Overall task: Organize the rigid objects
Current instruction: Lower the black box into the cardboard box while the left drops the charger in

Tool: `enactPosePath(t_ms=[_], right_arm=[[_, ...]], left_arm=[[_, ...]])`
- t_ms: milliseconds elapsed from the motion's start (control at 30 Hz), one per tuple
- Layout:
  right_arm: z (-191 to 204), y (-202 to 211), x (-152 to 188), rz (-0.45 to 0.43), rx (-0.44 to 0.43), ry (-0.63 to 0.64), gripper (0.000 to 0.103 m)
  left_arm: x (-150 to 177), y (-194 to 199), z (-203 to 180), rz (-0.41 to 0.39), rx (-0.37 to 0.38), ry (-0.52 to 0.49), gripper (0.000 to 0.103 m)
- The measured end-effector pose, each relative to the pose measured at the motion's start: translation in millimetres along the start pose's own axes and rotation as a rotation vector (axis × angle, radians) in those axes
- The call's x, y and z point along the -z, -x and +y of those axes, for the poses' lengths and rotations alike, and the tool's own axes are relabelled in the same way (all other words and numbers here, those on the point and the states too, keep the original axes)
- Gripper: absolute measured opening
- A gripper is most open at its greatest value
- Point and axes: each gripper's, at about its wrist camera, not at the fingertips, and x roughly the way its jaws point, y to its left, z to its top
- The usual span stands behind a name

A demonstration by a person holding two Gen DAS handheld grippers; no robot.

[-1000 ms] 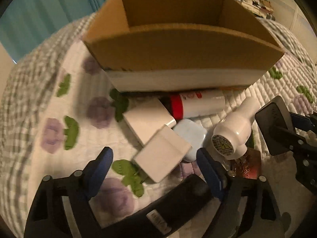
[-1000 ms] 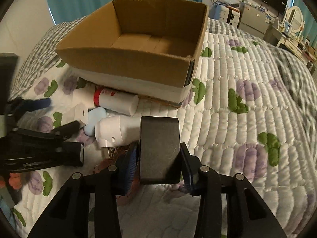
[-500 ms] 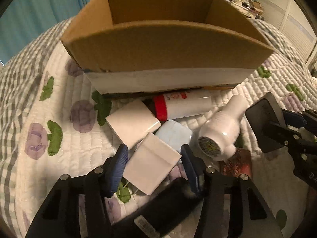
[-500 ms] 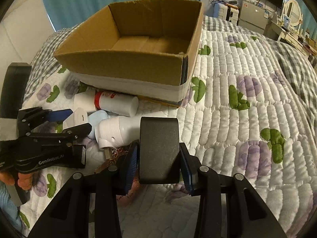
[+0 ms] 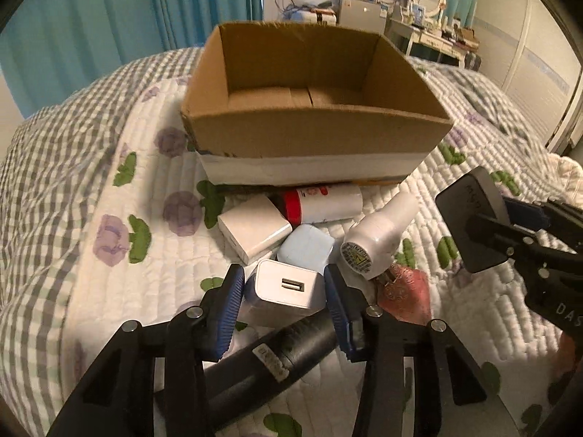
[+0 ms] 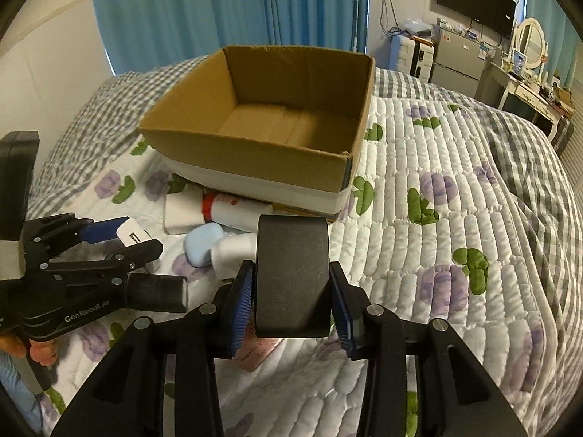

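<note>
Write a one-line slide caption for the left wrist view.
Left gripper shut on a white charger, lifted before the empty cardboard box; right gripper holds a black block.

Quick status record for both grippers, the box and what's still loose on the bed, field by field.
left gripper: shut on white USB charger, lifted off the quilt
right gripper: shut on black case
cardboard box: open top, nothing visible inside
loose in front of box: white square adapter, red-and-white tube, light blue case, white dryer-shaped item, reddish packet, black cylinder
surface: floral quilt
</note>
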Motion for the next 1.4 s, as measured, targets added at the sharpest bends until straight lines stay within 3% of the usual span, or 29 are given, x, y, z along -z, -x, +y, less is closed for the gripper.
enactPosePath(t_ms=[333, 567, 667, 733, 1033, 1400], right_arm=[[6.2, 37.5, -19.6, -0.091, -0.014, 0.012, 0.039], [10.3, 62.3, -67.3, -0.196, 0.017, 0.051, 0.039], [11.1, 60.4, -87.1, -0.219, 0.021, 0.06, 0.039], [9.4, 55.4, -99.7, -0.228, 0.023, 0.061, 0.039], [-13.6, 10.0, -124.7, -0.193, 0.028, 0.029, 0.039], [-21.6, -24.8, -129.8, -0.144, 0.024, 0.018, 0.039]], left_arm=[[-31.6, 50.6, -11.4, -0.143, -0.002, 0.001, 0.045], [-96.8, 87.9, -8.6, -0.256, 0.027, 0.004, 0.045], [-127.3, 76.7, -7.4, -0.242, 0.063, 0.011, 0.045], [-145.1, 58.8, -9.1, -0.224, 0.049, 0.003, 0.045], [-160.5, -31.8, 1.0, -0.127, 0.001, 0.011, 0.045], [-170.0, -33.7, 19.2, -0.183, -0.004, 0.036, 0.043]])
